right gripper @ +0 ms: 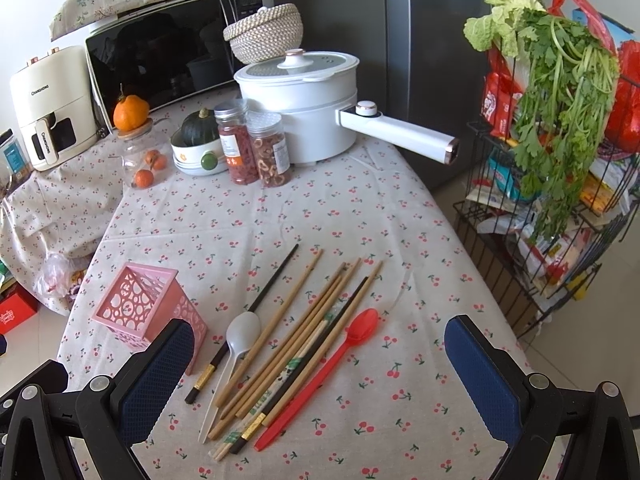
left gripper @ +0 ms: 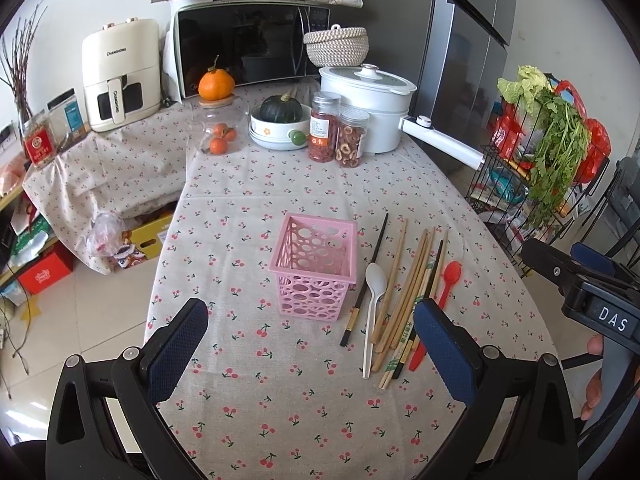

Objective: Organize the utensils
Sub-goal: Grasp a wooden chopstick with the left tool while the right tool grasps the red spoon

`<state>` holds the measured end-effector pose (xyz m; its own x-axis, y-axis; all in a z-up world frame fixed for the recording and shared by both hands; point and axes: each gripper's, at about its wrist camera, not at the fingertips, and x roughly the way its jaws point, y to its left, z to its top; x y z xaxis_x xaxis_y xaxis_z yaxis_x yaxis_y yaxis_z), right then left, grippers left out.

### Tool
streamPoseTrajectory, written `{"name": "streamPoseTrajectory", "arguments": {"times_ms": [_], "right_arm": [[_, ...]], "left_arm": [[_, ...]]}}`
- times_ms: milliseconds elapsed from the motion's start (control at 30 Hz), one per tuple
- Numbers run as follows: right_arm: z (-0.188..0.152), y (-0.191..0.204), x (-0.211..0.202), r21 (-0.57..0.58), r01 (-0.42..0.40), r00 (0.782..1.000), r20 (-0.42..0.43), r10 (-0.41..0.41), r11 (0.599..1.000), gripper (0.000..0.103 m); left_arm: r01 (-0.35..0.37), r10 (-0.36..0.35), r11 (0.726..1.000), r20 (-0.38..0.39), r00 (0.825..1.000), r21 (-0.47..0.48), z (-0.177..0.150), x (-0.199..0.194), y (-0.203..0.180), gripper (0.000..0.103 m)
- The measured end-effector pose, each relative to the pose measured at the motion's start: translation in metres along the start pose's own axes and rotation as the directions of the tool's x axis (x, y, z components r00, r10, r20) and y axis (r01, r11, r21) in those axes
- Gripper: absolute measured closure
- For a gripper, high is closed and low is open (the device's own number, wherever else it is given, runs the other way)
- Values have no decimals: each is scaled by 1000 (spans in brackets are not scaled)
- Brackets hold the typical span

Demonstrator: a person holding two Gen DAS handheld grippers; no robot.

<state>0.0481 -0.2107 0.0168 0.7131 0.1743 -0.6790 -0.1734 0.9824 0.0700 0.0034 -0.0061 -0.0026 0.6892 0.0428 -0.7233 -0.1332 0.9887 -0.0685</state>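
A pink perforated utensil holder [left gripper: 316, 266] stands upright on the cherry-print tablecloth; it also shows in the right wrist view [right gripper: 138, 306]. To its right lie a white spoon [left gripper: 374, 294], a red spoon [left gripper: 444, 286], several bamboo chopsticks [left gripper: 416, 280] and black chopsticks [left gripper: 366, 280], loosely side by side. In the right wrist view they are the white spoon [right gripper: 240, 340], red spoon [right gripper: 340, 356] and chopsticks [right gripper: 296, 336]. My left gripper [left gripper: 312, 326] is open and empty, just in front of the holder. My right gripper [right gripper: 320, 354] is open and empty above the utensils.
At the back stand a white electric pot [right gripper: 308, 96] with its handle jutting right, two snack jars [right gripper: 256, 148], a bowl with a green squash [right gripper: 198, 140], a jar with oranges [right gripper: 138, 148], a microwave [left gripper: 248, 46] and an air fryer [left gripper: 120, 74]. A wire rack with greens [right gripper: 560, 120] stands right of the table.
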Motion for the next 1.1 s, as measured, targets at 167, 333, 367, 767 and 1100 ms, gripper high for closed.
{"name": "streamPoseTrajectory", "arguments": {"times_ms": [167, 333, 367, 767, 1100], "right_arm": [[3, -7, 7, 7, -10, 999, -45, 10, 1000, 0], [3, -28, 27, 68, -33, 992, -119, 41, 997, 0], [3, -33, 32, 85, -36, 990, -136, 47, 996, 0], [11, -83, 78, 222, -23, 949, -303, 91, 975, 0], [8, -133, 125, 385, 42, 905, -405, 128, 922, 0]], "left_arm": [[12, -12, 1000, -6, 1000, 11, 7, 7, -4, 0], [118, -115, 993, -81, 990, 30, 17, 20, -9, 0], [102, -97, 993, -91, 991, 53, 18, 23, -13, 0], [287, -218, 943, -342, 914, 168, 53, 82, -77, 9], [269, -179, 955, -475, 862, 129, 79, 191, -120, 69]]}}
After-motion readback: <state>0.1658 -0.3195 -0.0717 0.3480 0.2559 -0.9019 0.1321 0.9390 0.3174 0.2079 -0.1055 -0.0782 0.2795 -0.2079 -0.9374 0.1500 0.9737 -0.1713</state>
